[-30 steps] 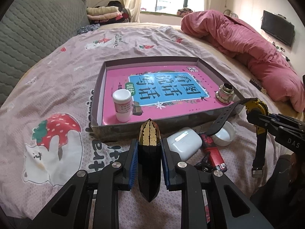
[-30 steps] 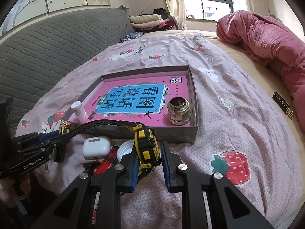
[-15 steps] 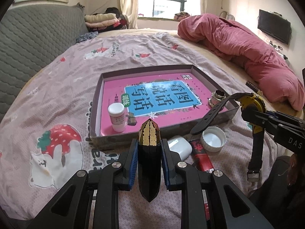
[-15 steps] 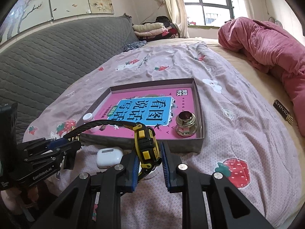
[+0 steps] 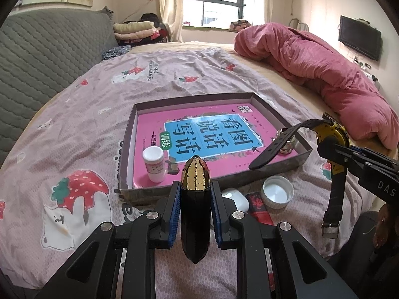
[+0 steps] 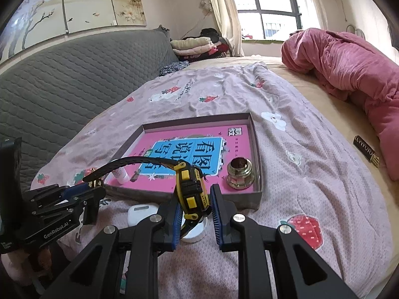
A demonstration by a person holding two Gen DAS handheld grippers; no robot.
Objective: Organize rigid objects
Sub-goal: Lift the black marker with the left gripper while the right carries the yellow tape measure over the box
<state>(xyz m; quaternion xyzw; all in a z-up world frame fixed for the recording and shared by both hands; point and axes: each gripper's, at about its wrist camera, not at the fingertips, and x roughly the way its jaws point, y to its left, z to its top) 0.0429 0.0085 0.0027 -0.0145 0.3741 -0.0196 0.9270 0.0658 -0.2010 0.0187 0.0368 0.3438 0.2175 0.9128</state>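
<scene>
Room: a bedroom; a bed [image 5: 82, 114] under a strawberry-print sheet is the work surface, a rumpled pink duvet [image 5: 321, 74] lies at 2 o'clock in the left wrist view, and a grey quilted headboard [image 6: 62, 84] stands at 10 o'clock.
Box: a shallow cardboard tray [image 5: 126, 159] lined with a pink book cover sits mid-bed, holding a small white bottle [image 5: 153, 164] at its 7 o'clock corner and a brass nut [image 6: 240, 174] at its 5 o'clock corner.
Left gripper [image 5: 195, 199]: clamped on a black faceted bottle [image 5: 194, 221] with a worn gold cap, held in the air short of the tray's near wall.
Right gripper [image 6: 195, 215]: closed around a yellow-and-black wristwatch [image 6: 190, 186], held above the loose items in front of the tray.
Watch look: chunky yellow case, black rubber strap arching toward 10 o'clock, buckle end hanging free.
Watch handling: probably light; the case is stiff and the best place to pinch, while the strap is floppy and would swing or snag the tray wall.
Bottle handling: looks glossy, hard and likely slippery; gripping the flat sides mid-body suits it.
Waiting: a white earbud case [image 6: 139, 213], a white cap [image 5: 276, 195] and a red lighter [image 5: 259, 209] lie beside the tray's near wall.
</scene>
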